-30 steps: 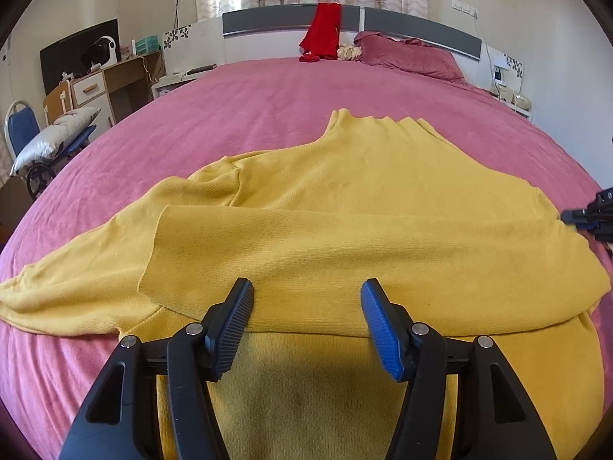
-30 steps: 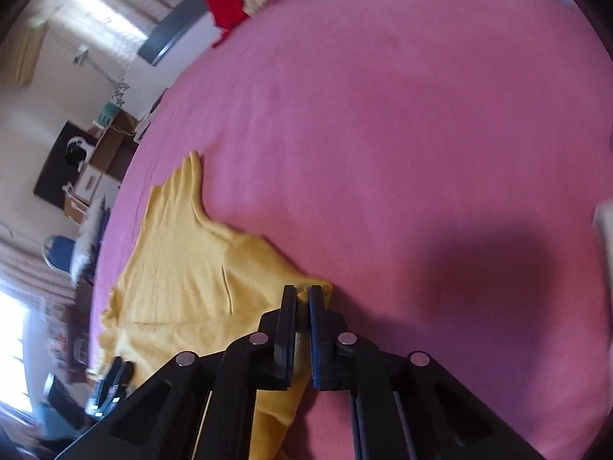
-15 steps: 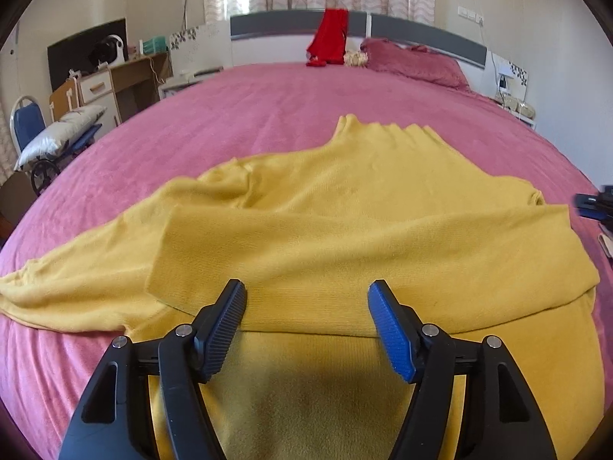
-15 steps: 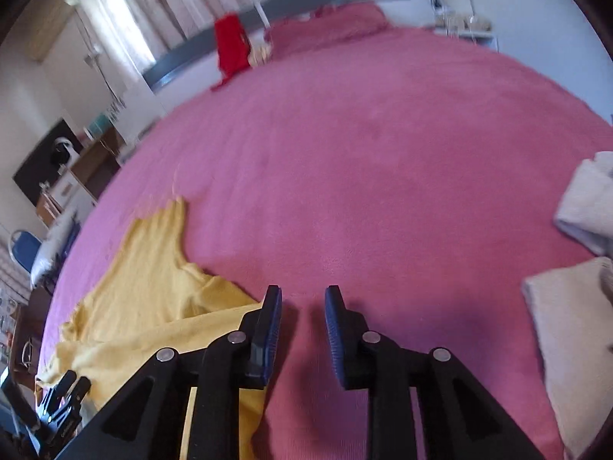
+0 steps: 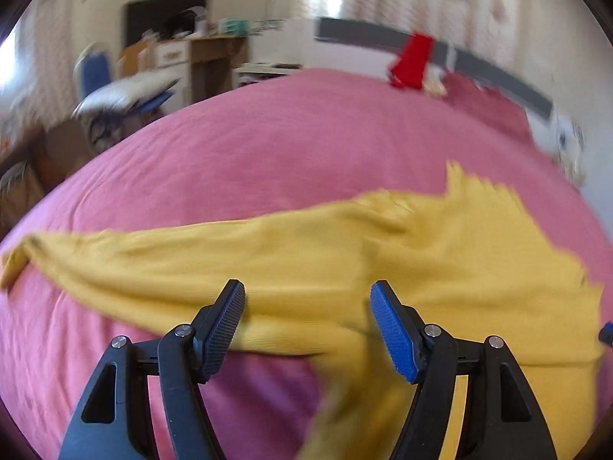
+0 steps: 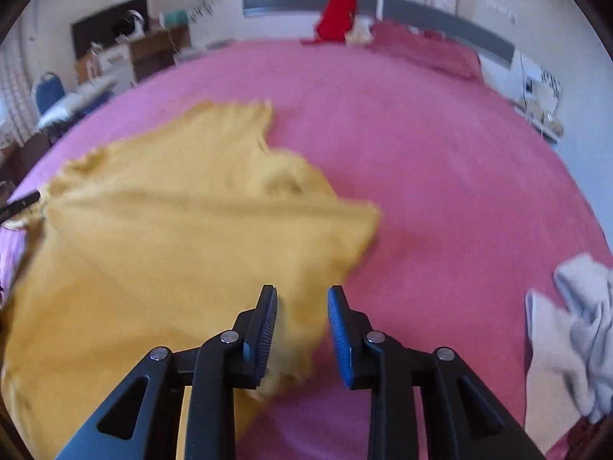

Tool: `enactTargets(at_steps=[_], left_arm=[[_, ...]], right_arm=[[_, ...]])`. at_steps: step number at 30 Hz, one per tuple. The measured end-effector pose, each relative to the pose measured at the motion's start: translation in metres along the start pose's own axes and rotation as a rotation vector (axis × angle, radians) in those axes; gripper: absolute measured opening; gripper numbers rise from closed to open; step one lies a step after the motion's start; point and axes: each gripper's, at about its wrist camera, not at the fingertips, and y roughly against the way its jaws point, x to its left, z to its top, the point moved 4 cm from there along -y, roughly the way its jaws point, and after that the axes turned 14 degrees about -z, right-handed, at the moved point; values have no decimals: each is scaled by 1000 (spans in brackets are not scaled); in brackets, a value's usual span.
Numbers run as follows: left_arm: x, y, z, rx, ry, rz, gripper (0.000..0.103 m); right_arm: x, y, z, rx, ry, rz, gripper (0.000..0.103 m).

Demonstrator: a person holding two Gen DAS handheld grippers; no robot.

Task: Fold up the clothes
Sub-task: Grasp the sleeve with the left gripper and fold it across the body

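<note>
A yellow sweater (image 5: 383, 253) lies spread on the pink bed (image 5: 268, 145), one sleeve folded across its body and the other sleeve (image 5: 95, 253) stretched out to the left. My left gripper (image 5: 306, 326) is open and empty, hovering over the sweater's near left part. The sweater also shows in the right wrist view (image 6: 172, 222). My right gripper (image 6: 302, 326) is open over the sweater's right edge, with a bit of yellow cloth between the jaws, not clamped. Both views are blurred.
Pale folded clothes (image 6: 567, 345) lie at the bed's right edge. A red garment (image 5: 412, 61) hangs on the headboard beside a pink pillow (image 6: 425, 51). A desk (image 5: 199, 57), a blue chair (image 5: 94, 71) and a white pillow stand left of the bed.
My right gripper has opened, let go of the sweater and swung left to face it. My left gripper has swung left toward the outstretched sleeve, staying open.
</note>
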Motion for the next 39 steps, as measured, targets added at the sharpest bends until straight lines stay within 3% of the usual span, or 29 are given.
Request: enactTargets(at_steps=[5, 10, 13, 17, 20, 25, 28, 29, 30, 31, 32, 35, 39], left_arm=[[93, 25, -2, -21, 293, 26, 70], [178, 50, -6, -63, 525, 64, 72], [233, 64, -9, -101, 681, 86, 73], [292, 73, -6, -192, 906, 42, 77], [312, 70, 5, -194, 949, 69, 78], [328, 53, 24, -139, 925, 128, 85], [332, 53, 27, -158, 933, 138, 86], [333, 55, 27, -172, 927, 128, 82], [332, 56, 27, -182, 923, 112, 70], [331, 57, 27, -190, 919, 95, 26], [330, 57, 27, -198, 915, 77, 13], [330, 54, 31, -212, 901, 48, 12], [302, 73, 49, -323, 815, 16, 12]], right_arm=[[93, 16, 36, -45, 137, 179, 28], [164, -15, 30, 43, 297, 147, 27], [169, -21, 22, 54, 275, 122, 27], [166, -16, 17, 41, 210, 165, 28], [166, -14, 17, 53, 219, 163, 28], [176, -15, 22, 83, 236, 134, 28], [175, -15, 21, 81, 235, 136, 28], [174, -15, 20, 79, 232, 138, 28], [173, -15, 20, 80, 225, 143, 28], [172, -15, 20, 81, 219, 148, 28], [171, -15, 20, 82, 215, 151, 28], [171, -15, 21, 82, 213, 149, 28], [166, -13, 24, 96, 177, 172, 28]])
